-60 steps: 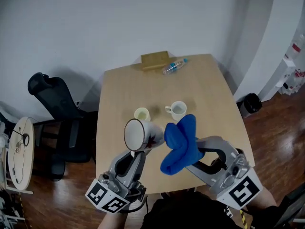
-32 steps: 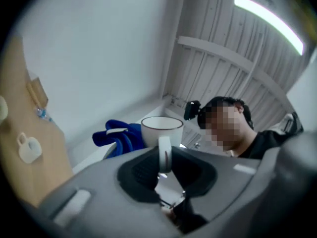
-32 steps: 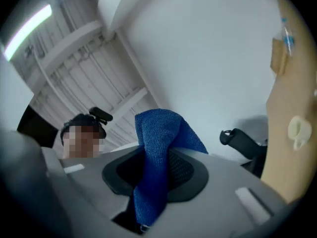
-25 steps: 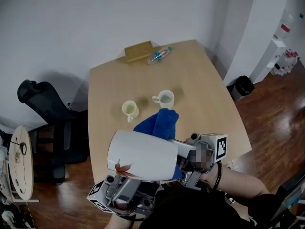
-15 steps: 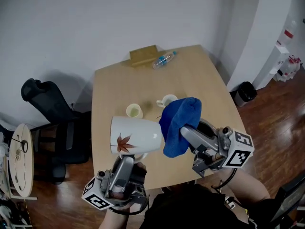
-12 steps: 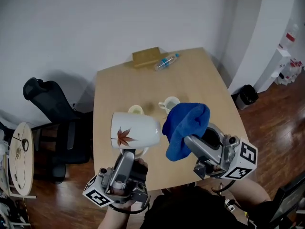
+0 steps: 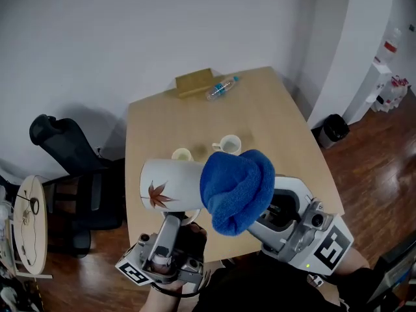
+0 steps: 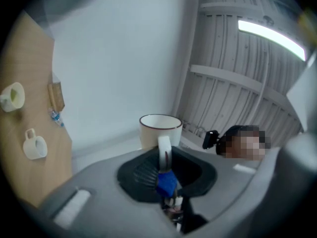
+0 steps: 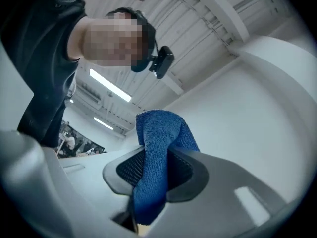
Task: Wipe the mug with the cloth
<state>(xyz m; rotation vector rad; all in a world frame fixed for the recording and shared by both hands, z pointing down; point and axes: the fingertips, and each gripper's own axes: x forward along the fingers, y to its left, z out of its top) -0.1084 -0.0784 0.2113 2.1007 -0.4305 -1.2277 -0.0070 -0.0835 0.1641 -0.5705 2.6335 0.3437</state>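
The left gripper (image 8: 165,168) is clamped on the handle of the mug (image 7: 168,184), which is held on its side above the table (image 7: 273,119) (maple-leaf print facing the head camera). Immediately right, the cloth (image 7: 236,188) covers the mug's right end; the right gripper (image 9: 154,168) jaws pinch this cloth.

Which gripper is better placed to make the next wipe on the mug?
Right. The right gripper is shut on the cloth, which is bunched right beside the mug. The left gripper is shut on the mug's handle, so it can only steady it.
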